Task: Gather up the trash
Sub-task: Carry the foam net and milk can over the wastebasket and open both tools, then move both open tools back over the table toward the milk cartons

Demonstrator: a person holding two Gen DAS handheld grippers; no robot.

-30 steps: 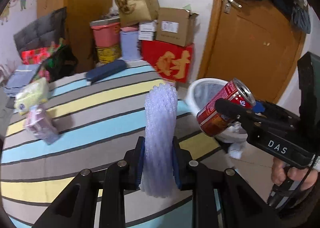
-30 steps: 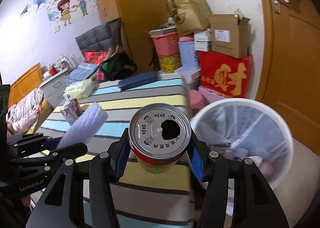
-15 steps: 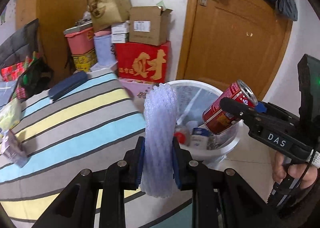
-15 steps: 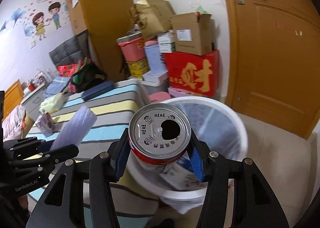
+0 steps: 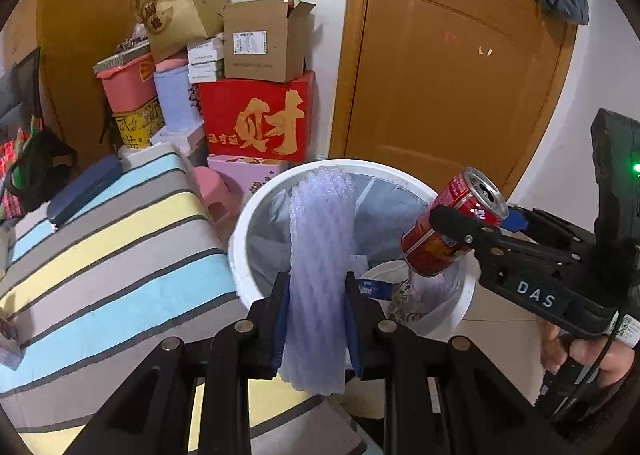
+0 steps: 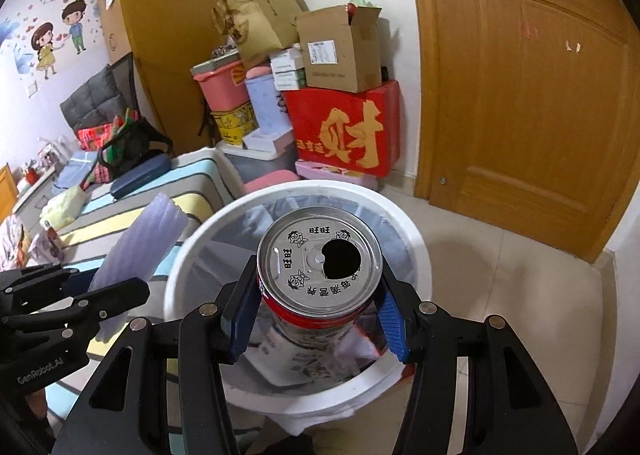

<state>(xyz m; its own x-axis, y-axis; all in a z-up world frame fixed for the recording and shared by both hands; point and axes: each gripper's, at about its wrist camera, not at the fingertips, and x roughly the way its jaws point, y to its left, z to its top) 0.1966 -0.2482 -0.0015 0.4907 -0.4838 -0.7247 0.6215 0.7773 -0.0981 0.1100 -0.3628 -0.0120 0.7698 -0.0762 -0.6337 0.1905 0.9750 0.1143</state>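
Both tools are over the bin right now. The left gripper has its 2 blue pads pinched tight on a pale lilac roll of bubbly foam wrap, which stands up between them, its top reaching over the round white plastic waste bin. The right gripper clamps a red drink can with a silver opened top from both sides; in the right wrist view the can's top sits over the bin's mouth, with paper scraps and packaging visible below it. In the left wrist view the can hangs tilted at the bin's right rim, and a hand grips the tool's handle low on the right. The bin is lined with a clear bag and stands on pale floor tiles just beside the striped blue, yellow and grey bedcover. A brown wooden door lies beyond, boxes stacked to its left.
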